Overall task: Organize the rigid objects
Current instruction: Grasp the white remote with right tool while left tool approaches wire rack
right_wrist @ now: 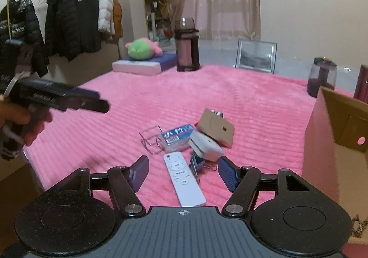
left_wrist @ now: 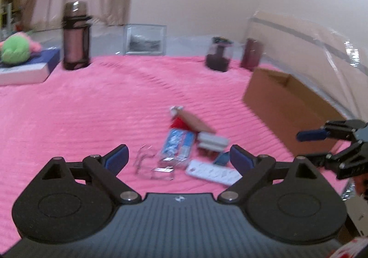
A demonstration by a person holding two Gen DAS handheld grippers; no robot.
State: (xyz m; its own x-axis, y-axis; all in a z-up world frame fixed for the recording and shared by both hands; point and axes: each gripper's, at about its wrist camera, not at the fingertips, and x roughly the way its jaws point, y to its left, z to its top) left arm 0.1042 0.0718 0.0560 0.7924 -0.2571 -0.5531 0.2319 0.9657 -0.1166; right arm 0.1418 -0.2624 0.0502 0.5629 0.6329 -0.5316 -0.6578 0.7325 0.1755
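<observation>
A pink ribbed plush blanket (right_wrist: 184, 97) covers the work surface of a lived-in room, and the small rigid items are heaped near its front edge. A white slim remote control (right_wrist: 184, 179) lies nearest, pointing between the spread fingers of the right gripper (right_wrist: 181, 171), which grips nothing. Just beside its far end are a blue metal binder clip (right_wrist: 197, 163) and a white rounded plastic box (right_wrist: 205, 145); a blue-labelled clear plastic case (right_wrist: 176, 137), a bent clear acrylic stand (right_wrist: 150, 139) and a flat brown cardboard packet (right_wrist: 216, 128) crowd behind. The left gripper (left_wrist: 179, 158) is also held wide apart and empty above the heap.

A slip is judged likely on the remote: it is smooth and lies flat in soft pile, so the pads may skid over it or catch the blanket. The touching clip could be dragged along. Both grippers converge on one heap, so a collision is possible.

The open brown cardboard box (right_wrist: 322, 143) stands to the right, its flap (right_wrist: 345, 120) leaning inward and possibly blocking a drop. Well behind are a dark tall flask (right_wrist: 186, 46), a framed picture (right_wrist: 256, 55) and a green plush toy (right_wrist: 140, 48).
</observation>
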